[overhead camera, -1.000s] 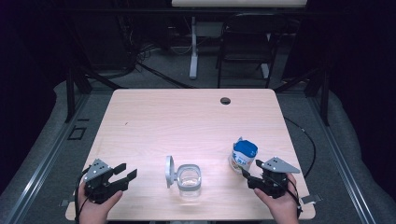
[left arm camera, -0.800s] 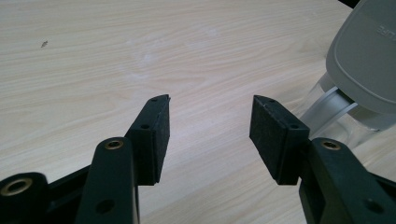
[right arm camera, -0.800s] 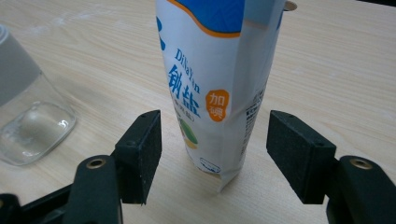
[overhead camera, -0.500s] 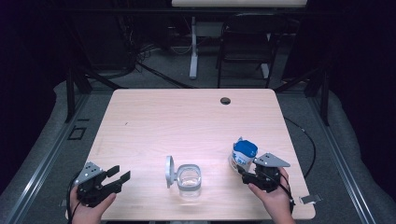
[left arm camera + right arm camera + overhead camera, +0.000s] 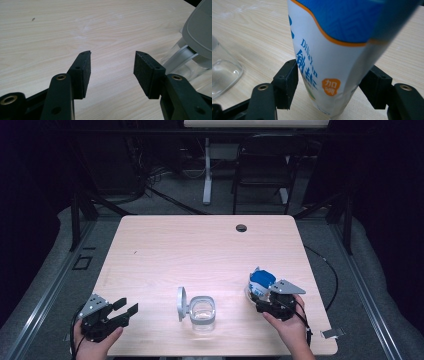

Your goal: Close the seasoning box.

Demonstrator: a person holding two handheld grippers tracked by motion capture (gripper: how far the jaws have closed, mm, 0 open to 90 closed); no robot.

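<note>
While the left claw [image 5: 120, 311] hangs over the near left corner of the worktop [image 5: 200, 250], its jaws stand wide apart with nothing between them; the left gripper view shows only bare wood in the gap, with the left claw's pads [image 5: 82, 72] clear of everything. Just right of it in that view rises the grey lid [image 5: 200, 27] of a clear glass jar [image 5: 202, 312], which stands near the front edge at the middle of the worktop, its lid tipped up on the jar's left side. Farther right, well apart from the jar, stands a blue-and-white pouch [image 5: 261, 282] with orange trim and printed lettering. The right claw [image 5: 329, 87] is spread around the pouch's lower part, one jaw on either side; whether the pads press it I cannot tell.
</note>
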